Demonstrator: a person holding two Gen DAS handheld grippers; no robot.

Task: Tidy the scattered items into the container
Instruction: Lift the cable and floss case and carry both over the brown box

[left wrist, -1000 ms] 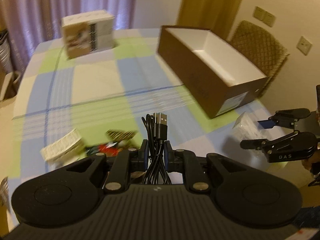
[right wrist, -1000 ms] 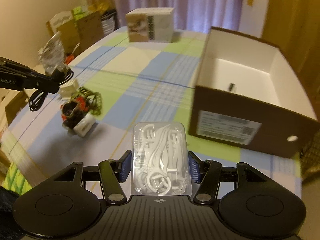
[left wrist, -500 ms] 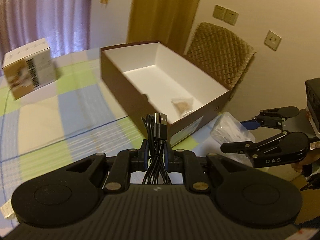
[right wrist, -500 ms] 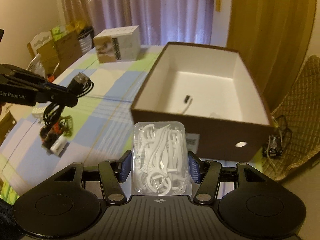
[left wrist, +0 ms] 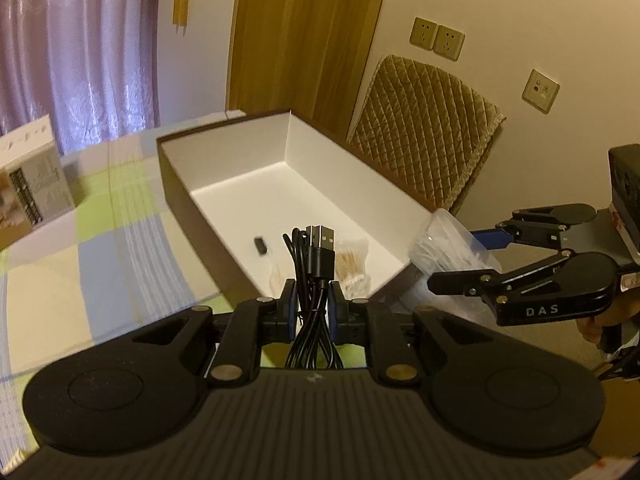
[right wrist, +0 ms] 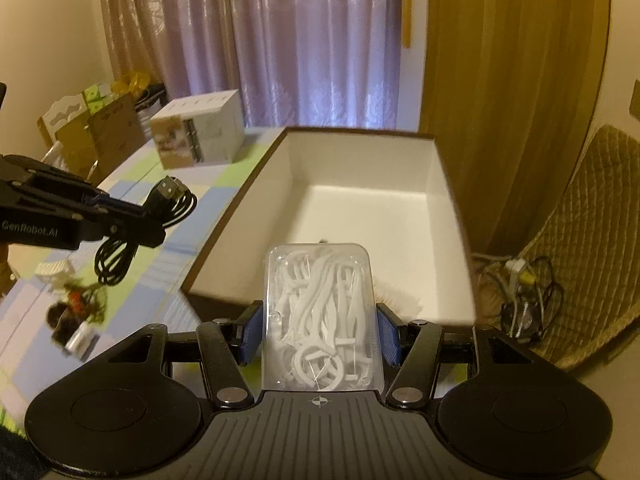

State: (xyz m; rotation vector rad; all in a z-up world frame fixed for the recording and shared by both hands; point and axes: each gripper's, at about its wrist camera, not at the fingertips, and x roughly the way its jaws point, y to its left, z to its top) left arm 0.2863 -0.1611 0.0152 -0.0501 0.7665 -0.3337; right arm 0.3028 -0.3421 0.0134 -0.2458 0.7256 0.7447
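1. Your left gripper (left wrist: 313, 304) pinches a coiled black USB cable (left wrist: 314, 264) between its jaws, just short of the box's near edge.
2. Your right gripper (right wrist: 320, 332) clamps a clear case of floss picks (right wrist: 320, 316) at the near corner of the brown box (left wrist: 208, 224).
3. Inside the box lie a small dark item (left wrist: 261, 245) and a cotton-swab packet (left wrist: 352, 264).
4. Scattered items (right wrist: 76, 316) lie on the checked tablecloth (left wrist: 80, 264).
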